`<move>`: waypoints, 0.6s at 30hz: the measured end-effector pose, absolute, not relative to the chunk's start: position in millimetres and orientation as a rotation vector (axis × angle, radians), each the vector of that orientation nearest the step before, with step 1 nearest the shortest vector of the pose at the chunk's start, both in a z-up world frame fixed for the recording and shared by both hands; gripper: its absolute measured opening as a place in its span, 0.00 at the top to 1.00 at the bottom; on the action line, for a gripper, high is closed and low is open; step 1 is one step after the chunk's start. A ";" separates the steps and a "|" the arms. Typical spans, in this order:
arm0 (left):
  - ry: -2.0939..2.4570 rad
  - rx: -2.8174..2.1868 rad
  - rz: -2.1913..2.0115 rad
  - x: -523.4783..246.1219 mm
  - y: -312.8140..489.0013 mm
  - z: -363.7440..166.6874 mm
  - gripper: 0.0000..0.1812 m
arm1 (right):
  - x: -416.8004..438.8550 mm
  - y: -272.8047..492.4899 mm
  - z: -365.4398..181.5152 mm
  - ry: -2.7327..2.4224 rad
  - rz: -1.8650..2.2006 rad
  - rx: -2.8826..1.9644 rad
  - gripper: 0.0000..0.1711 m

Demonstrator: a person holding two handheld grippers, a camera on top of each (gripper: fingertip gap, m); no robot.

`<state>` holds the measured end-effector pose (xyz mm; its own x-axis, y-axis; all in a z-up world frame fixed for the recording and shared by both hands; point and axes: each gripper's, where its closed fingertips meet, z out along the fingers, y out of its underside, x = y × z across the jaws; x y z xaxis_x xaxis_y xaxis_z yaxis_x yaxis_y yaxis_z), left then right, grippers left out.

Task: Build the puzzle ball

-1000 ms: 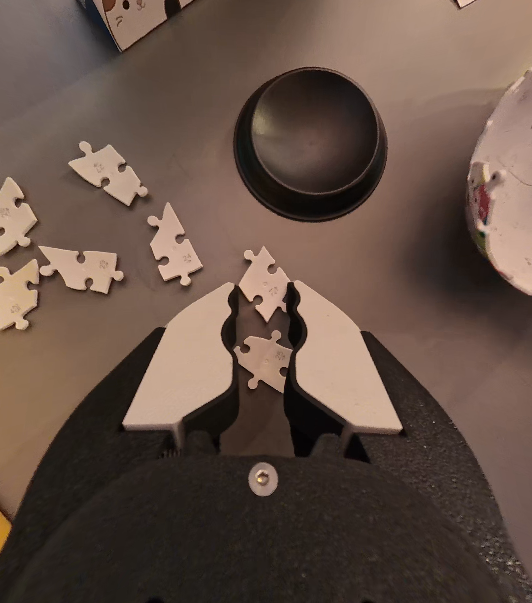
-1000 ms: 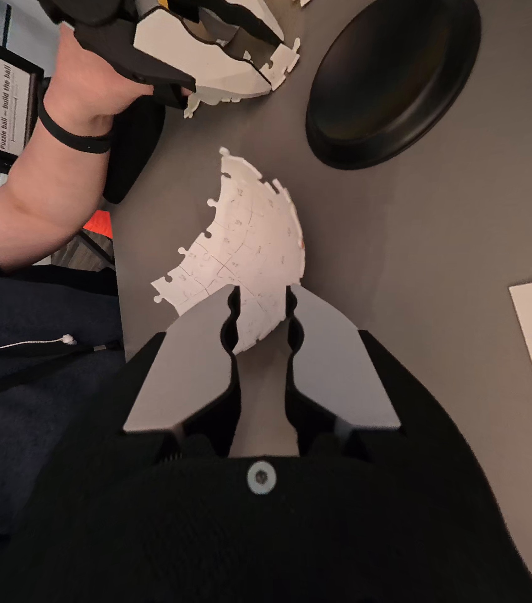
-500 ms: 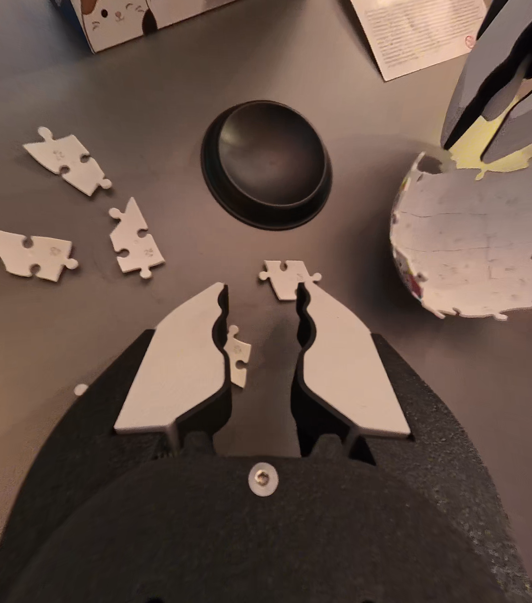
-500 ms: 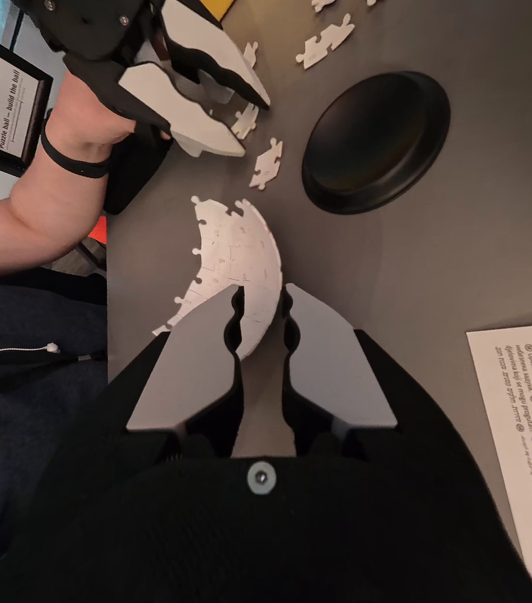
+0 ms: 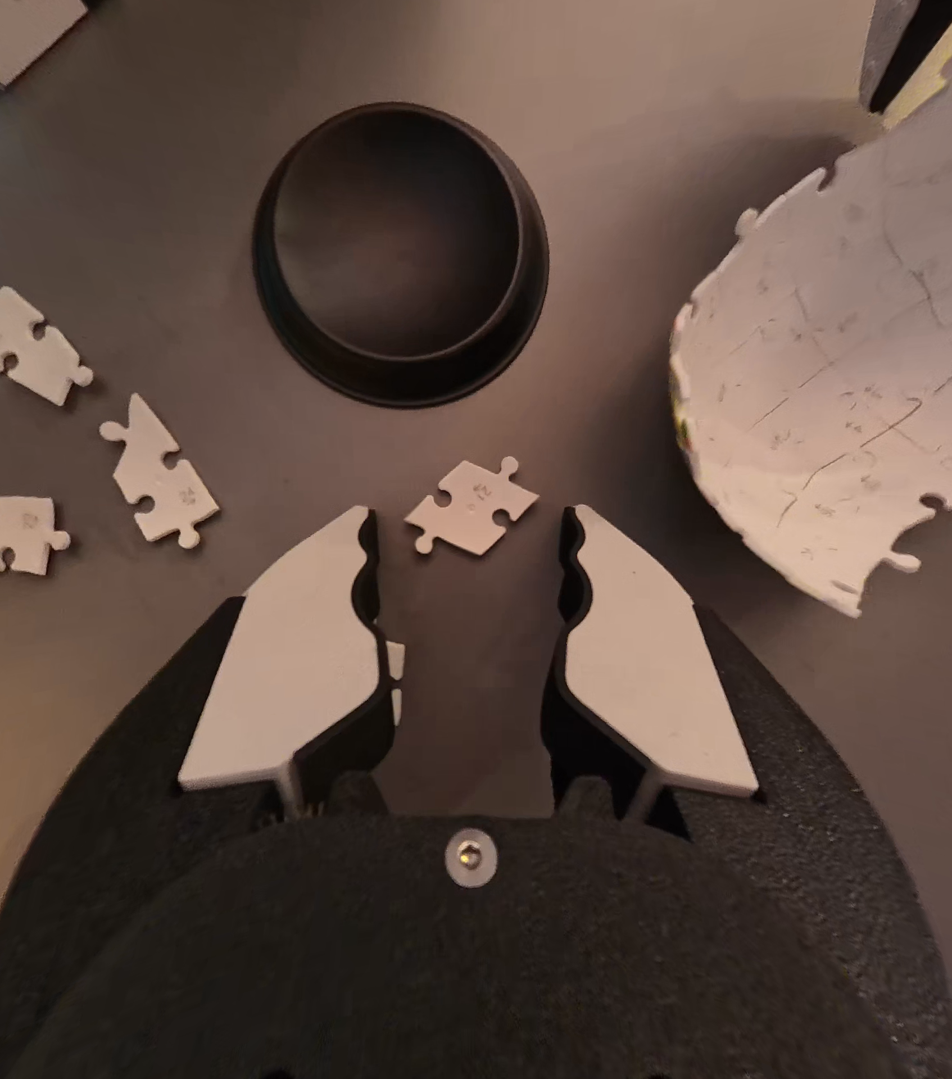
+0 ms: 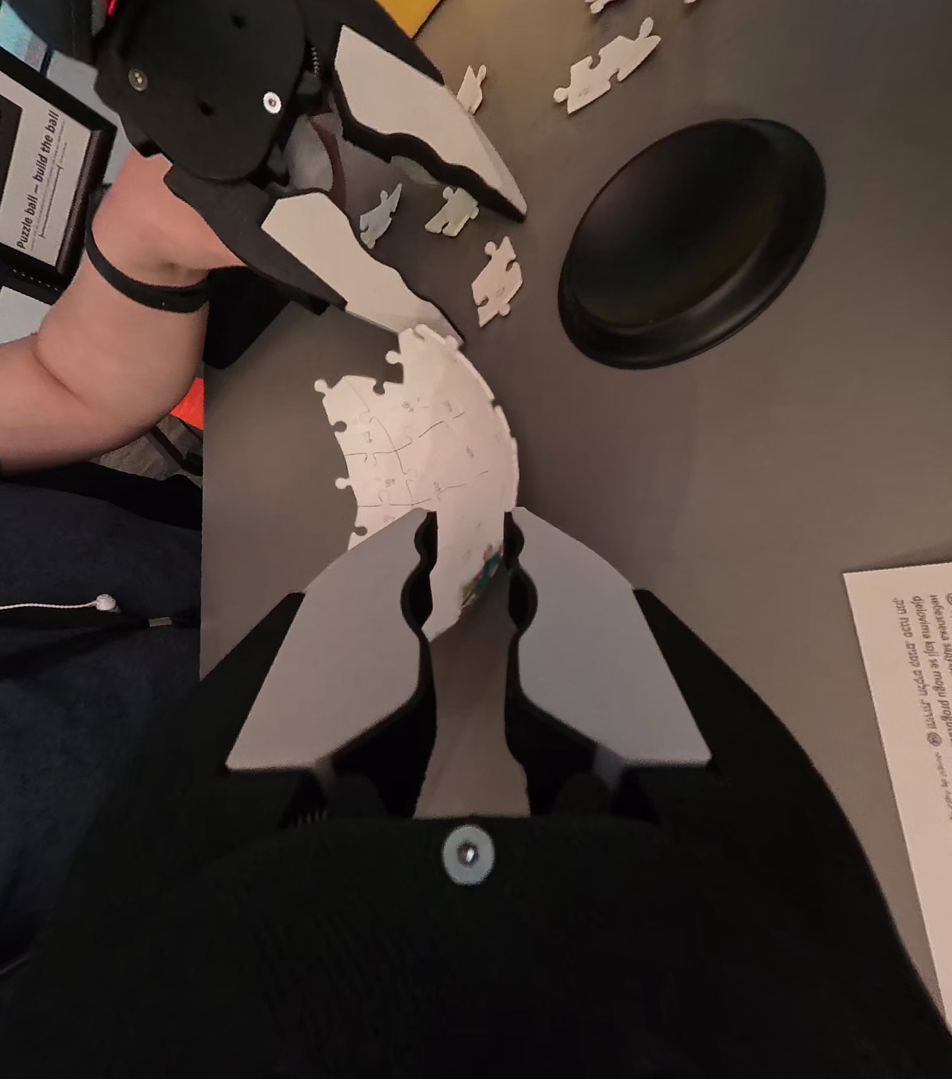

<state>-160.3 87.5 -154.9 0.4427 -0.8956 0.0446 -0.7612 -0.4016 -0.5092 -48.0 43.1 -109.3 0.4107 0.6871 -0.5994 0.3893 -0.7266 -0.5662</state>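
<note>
Matt grey table (image 5: pixel 695 175); glossy black plastic stand (image 5: pixel 400 251); matt white card pieces (image 5: pixel 471 508).

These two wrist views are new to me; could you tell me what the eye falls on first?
The curved white shell of the half-built puzzle ball, clamped in the right gripper, stands out first. Next comes the black round stand at the table's centre. The open left gripper hovers just behind a loose white piece, with more pieces scattered to its left.
</note>
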 end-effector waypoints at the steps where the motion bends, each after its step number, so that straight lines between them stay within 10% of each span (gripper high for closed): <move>1: 1.425 -2.267 -0.458 -159.1 86.3 -153.7 0.65 | -47.4 42.5 -109.2 -0.931 1.231 -2.332 0.87; 18: 1.730 -2.010 -0.372 -170.3 75.4 -152.1 0.65 | -48.7 40.0 -111.9 -0.935 1.246 -2.351 0.87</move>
